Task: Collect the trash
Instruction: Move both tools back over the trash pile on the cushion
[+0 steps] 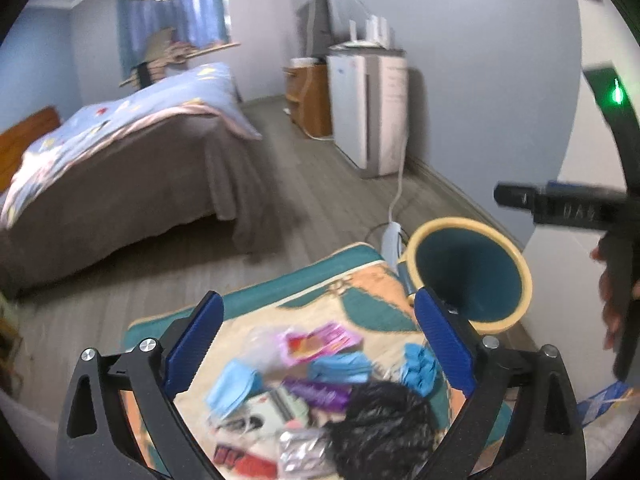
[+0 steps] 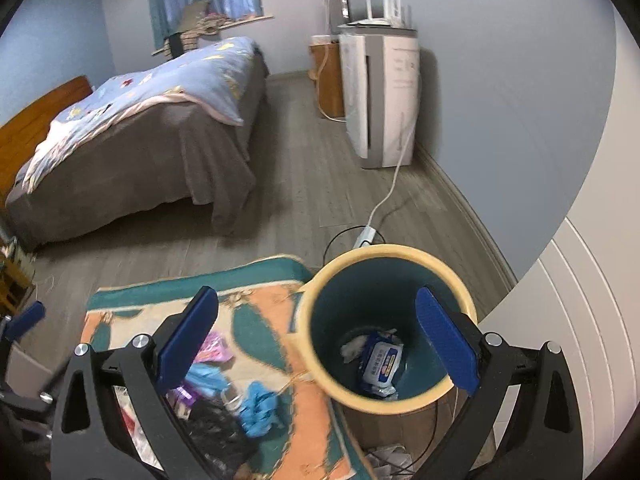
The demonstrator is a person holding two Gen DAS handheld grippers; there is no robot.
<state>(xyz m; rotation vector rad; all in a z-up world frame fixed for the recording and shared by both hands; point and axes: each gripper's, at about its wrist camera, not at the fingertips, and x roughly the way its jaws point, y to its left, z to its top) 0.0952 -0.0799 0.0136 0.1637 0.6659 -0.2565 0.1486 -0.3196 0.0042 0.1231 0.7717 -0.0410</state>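
A teal bin with a yellow rim (image 2: 386, 406) stands at the rug's right edge; it also shows in the left wrist view (image 1: 516, 264). A blue-white wipes pack (image 2: 380, 362) and crumpled paper lie inside. Trash lies on the patterned rug (image 1: 360, 280): blue masks (image 1: 234, 386), a pink wrapper (image 1: 320, 342), a purple wrapper (image 1: 320, 394), a black plastic bag (image 1: 384, 428), a blue glove (image 1: 418, 364). My left gripper (image 1: 316, 340) is open and empty above the pile. My right gripper (image 2: 318, 338) is open and empty above the bin's left rim.
A bed (image 1: 120, 160) with a blue quilt stands to the left. A white appliance (image 1: 370, 112) and a wooden cabinet (image 1: 310, 96) stand by the far wall. A cable and power strip (image 2: 366, 236) lie on the floor behind the bin. A white door (image 2: 580, 320) is at right.
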